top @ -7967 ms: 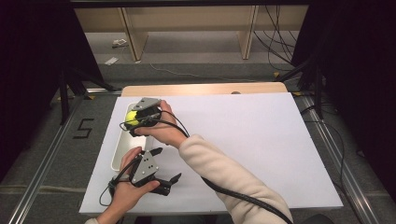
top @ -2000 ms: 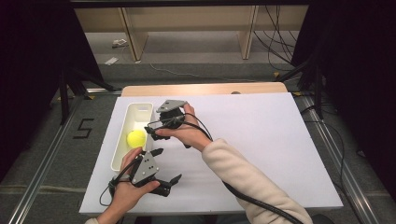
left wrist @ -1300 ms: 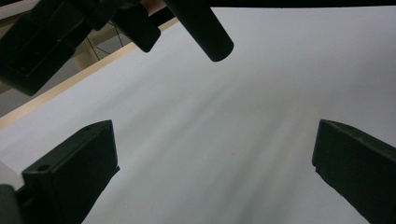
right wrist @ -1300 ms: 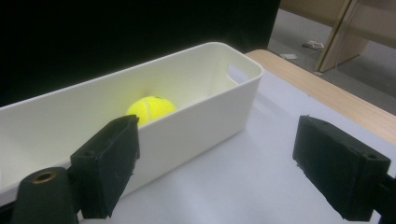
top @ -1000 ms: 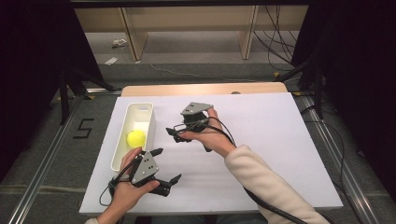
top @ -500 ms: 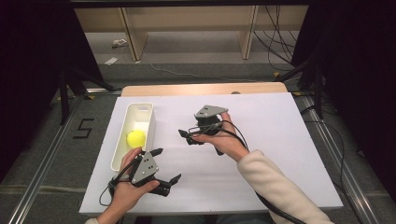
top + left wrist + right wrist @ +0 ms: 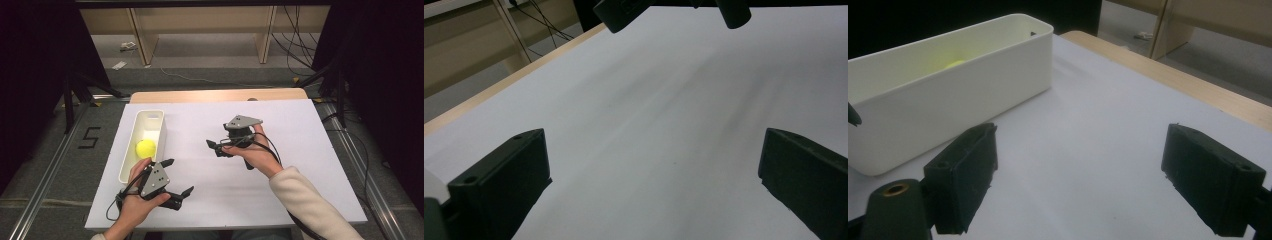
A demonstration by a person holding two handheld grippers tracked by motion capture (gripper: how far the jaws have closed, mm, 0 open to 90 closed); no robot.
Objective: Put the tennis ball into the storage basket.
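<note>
A yellow ball (image 7: 146,148) lies in the near half of a long white tray (image 7: 129,159) at the table's left. My right gripper (image 7: 214,148) hovers over the middle of the table, well right of the tray, jaws apart with nothing between them. In the right gripper view the open gripper (image 7: 1078,185) faces the tray (image 7: 948,100), and the top of the ball (image 7: 954,64) glows over the rim. My left gripper (image 7: 178,176) rests near the front edge, just right of the tray's near end. It stands open (image 7: 654,185) over bare white table.
The white table top (image 7: 300,165) has free room to the right and at the back. A wooden strip (image 7: 215,95) runs along its far edge. Parts of the right gripper (image 7: 624,12) hang at the top of the left gripper view.
My right gripper carried the ball over the tray, let it go there, and has since moved right to the table's middle with nothing in it. The left gripper has not moved.
</note>
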